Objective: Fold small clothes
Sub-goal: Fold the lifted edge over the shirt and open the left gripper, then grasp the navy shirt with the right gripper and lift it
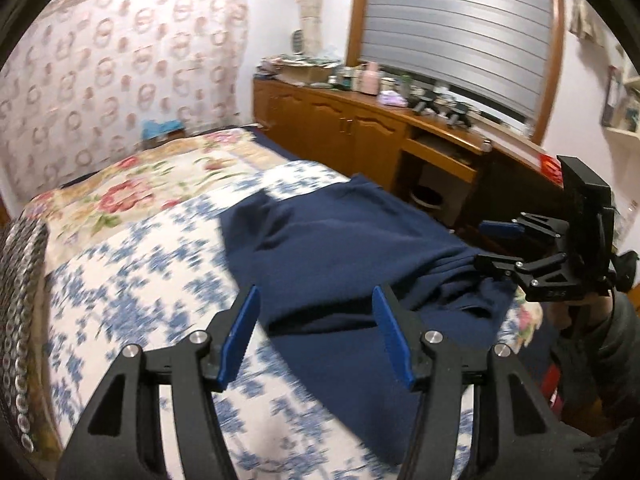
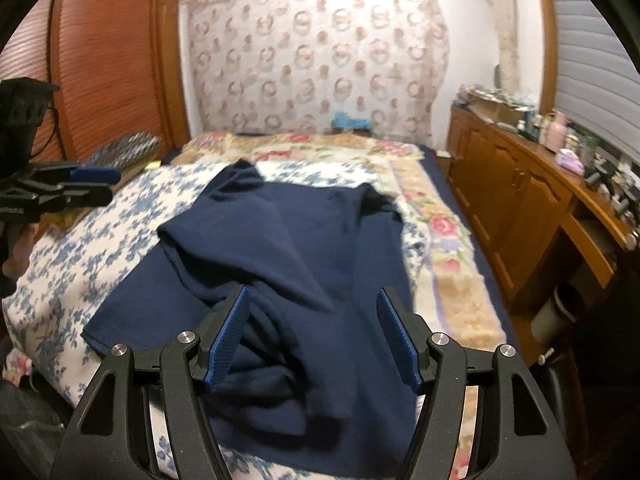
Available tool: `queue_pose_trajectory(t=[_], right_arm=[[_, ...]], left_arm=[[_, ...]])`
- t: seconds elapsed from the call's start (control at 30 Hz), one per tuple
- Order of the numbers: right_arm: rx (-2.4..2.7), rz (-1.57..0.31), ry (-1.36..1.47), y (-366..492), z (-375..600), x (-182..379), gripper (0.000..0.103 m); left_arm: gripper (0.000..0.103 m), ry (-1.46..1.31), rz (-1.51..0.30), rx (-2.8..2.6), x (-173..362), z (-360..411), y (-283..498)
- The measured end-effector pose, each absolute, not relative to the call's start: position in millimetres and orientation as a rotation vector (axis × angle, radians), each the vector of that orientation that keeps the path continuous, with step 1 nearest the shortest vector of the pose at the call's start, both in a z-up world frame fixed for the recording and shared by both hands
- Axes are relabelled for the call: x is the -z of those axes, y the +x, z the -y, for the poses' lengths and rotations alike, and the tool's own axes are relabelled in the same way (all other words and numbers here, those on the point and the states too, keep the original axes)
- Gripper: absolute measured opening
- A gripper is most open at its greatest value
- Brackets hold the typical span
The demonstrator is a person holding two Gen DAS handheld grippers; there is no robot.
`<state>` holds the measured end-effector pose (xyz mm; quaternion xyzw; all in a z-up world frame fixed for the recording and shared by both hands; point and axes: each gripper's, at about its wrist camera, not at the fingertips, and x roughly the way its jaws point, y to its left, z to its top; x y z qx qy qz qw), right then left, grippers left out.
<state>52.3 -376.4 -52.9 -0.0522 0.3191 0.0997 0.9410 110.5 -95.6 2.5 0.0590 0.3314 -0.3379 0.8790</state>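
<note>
A navy blue garment (image 2: 304,248) lies rumpled on the bed, partly folded over itself, with bunched folds at its near end. It also shows in the left wrist view (image 1: 344,248). My left gripper (image 1: 316,320) is open and empty, hovering above the garment's left edge. My right gripper (image 2: 312,316) is open and empty, just above the bunched near folds. The right gripper also shows at the right of the left wrist view (image 1: 490,246), open over the garment's crumpled end. The left gripper shows at the left edge of the right wrist view (image 2: 108,186).
The bed carries a blue-and-white floral cover (image 1: 152,280) and a pink floral blanket (image 2: 448,240). A wooden cabinet (image 2: 516,208) with cluttered top runs along the right. A wastebasket (image 1: 428,198) stands under the desk. A patterned curtain (image 2: 320,60) hangs behind.
</note>
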Motion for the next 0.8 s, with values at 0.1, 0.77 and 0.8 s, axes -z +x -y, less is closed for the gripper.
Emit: queue_pose_trajectory(t=[0.1, 0.77, 0.8], right_arm=[[-0.228, -0.707, -0.118, 66.7, 369.2, 64.0, 0.065], [-0.462, -0.733, -0.272, 140.5, 263.3, 50.8, 0.065], [-0.479, -0.741, -0.281, 145.9, 255.6, 53.2, 0.065]], left_arm=[[0.058, 0.109, -0.696, 0.673, 4.7, 81.8, 114.3], [0.058, 0.072, -0.699, 0.538, 20.8, 27.7, 147.0], [0.058, 0.073, -0.698, 0.532, 21.6, 25.6, 148.1]])
